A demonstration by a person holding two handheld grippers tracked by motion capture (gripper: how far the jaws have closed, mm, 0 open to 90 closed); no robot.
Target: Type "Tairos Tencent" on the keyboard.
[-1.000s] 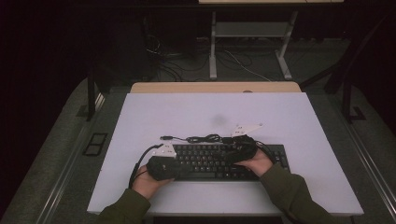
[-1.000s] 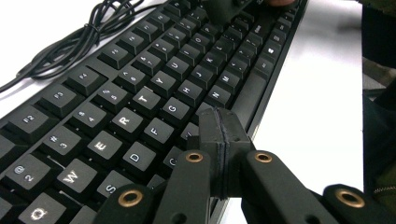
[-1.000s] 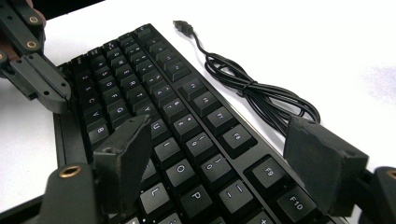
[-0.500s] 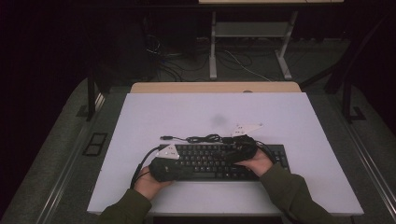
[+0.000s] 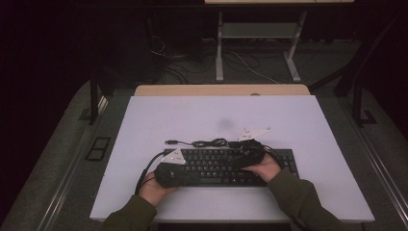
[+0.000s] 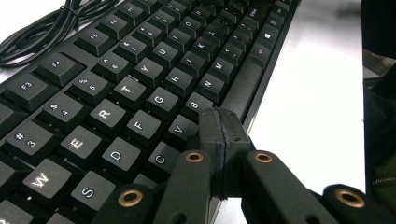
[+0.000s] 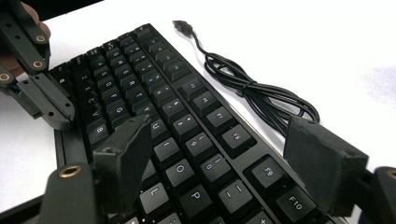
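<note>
Your keyboard [image 5: 226,166] lies flat on the white surface [image 5: 308,115], close to its near edge and roughly midway between the left and right edges, long side running parallel to that edge. Its black cable [image 7: 261,91] lies bundled on the surface just beyond the keyboard's far edge, with the plug loose toward the left.

Your left gripper [image 6: 220,122] has its fingers pressed together with nothing between them. The joined tips sit over the keyboard's near edge, at the bottom row of keys beside the V and B keys and the space bar; you cannot tell whether they touch the keys.

Your right gripper [image 7: 224,154] has its fingers spread wide and holds nothing. They hover over the right-hand part of the keyboard, one finger [image 7: 123,156] above the letter keys near the near side, the other [image 7: 322,161] out by the function row at the far edge, so the keyboard's depth lies between and below them.
</note>
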